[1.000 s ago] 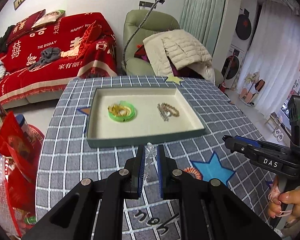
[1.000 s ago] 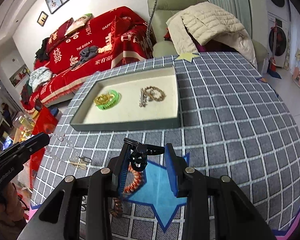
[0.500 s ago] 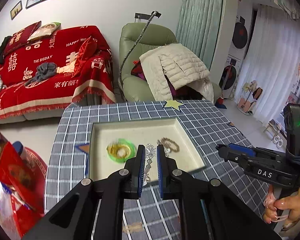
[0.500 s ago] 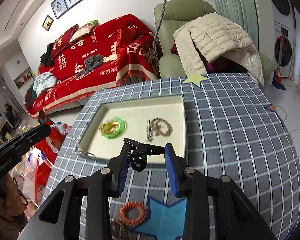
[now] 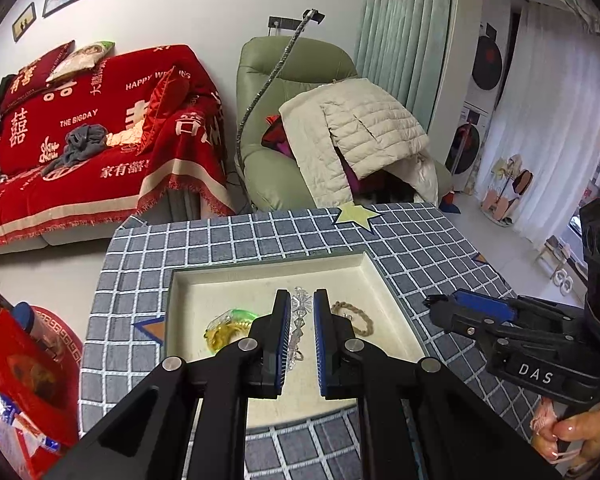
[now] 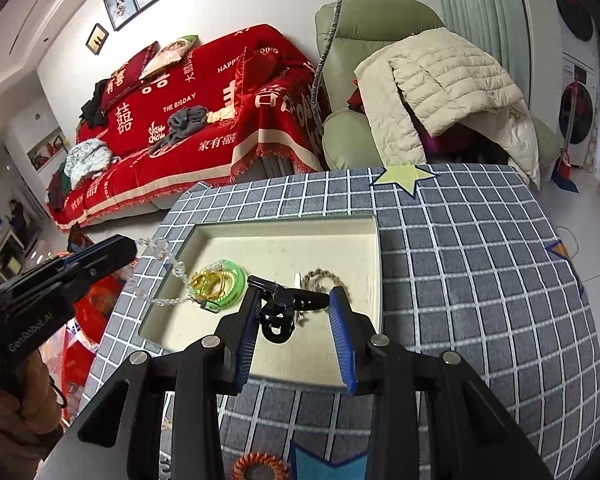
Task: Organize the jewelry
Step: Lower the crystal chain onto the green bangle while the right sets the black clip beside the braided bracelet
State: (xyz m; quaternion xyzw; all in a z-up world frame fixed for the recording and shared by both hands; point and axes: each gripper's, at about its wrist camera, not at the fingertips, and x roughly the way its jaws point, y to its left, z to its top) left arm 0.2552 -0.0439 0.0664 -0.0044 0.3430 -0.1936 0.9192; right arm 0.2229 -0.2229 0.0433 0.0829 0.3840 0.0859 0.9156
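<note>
I carry both pieces over the tray (image 5: 392, 300): left claw (image 5: 301, 312) clamps the crystal chain (image 6: 168, 264), right claw (image 6: 296, 304) grips the black clip (image 6: 278, 312); next, lower and release.

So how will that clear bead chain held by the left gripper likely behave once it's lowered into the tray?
Probably floppy: in the right wrist view the clear bead chain sags from the left gripper in a loose curve. It will likely pool in the tray rather than lie straight. Its dangling end looks close to the green bracelet and may snag.
</note>
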